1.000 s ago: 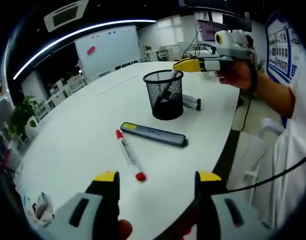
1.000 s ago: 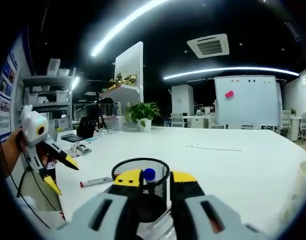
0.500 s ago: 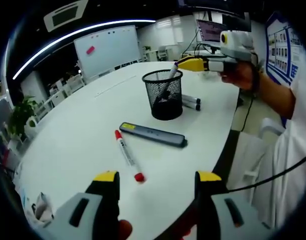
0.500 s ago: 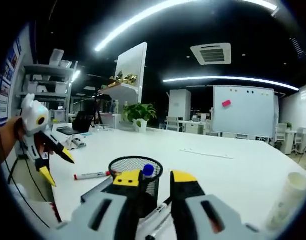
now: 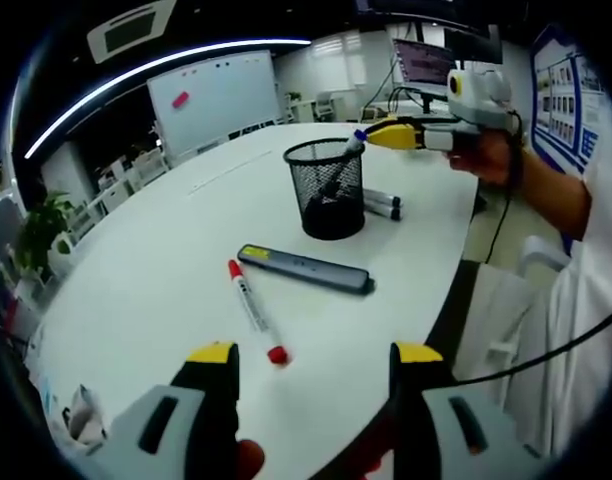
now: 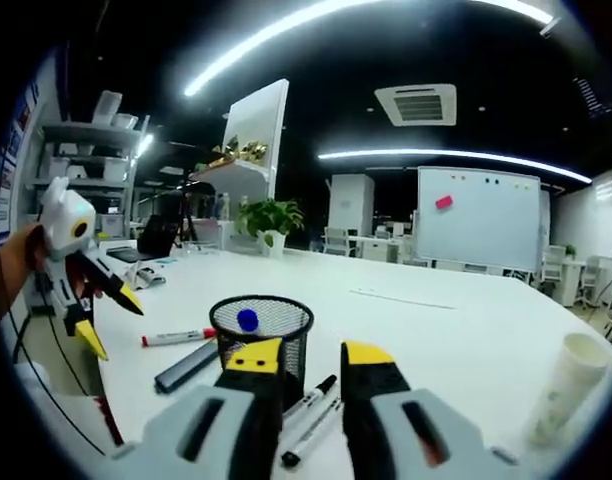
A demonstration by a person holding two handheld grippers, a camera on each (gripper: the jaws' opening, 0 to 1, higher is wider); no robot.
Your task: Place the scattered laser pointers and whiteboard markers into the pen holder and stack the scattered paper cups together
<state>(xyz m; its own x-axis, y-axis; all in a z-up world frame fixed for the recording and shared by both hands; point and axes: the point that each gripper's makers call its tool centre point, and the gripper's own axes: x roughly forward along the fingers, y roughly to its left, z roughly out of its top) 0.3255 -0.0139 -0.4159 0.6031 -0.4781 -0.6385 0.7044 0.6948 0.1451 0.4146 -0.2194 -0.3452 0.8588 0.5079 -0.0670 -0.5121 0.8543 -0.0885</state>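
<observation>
A black mesh pen holder [image 5: 328, 188] [image 6: 261, 335] stands on the white table. A blue-capped marker [image 5: 354, 143] [image 6: 248, 320] leans inside it, free of any gripper. My right gripper [image 5: 391, 133] [image 6: 311, 358] hovers just behind the holder's rim, jaws apart with nothing between them. In front of the holder lie a black laser pointer [image 5: 306, 269] [image 6: 186, 367] and a red-capped marker [image 5: 254, 310] [image 6: 176, 338]. Two black markers [image 5: 384, 205] [image 6: 311, 397] lie beside the holder. My left gripper [image 5: 316, 355] [image 6: 108, 320] is open above the table's near edge, short of the red marker.
A tall white paper cup [image 6: 566, 385] stands on the table to the right in the right gripper view. The curved table edge [image 5: 456, 290] runs beside the person's sleeve [image 5: 586, 300]. A whiteboard [image 5: 214, 95] and a potted plant [image 6: 271, 215] stand far behind.
The right gripper has let go of the blue-capped marker, which now rests in the pen holder, and has drawn back from the rim. The left gripper has stayed where it was.
</observation>
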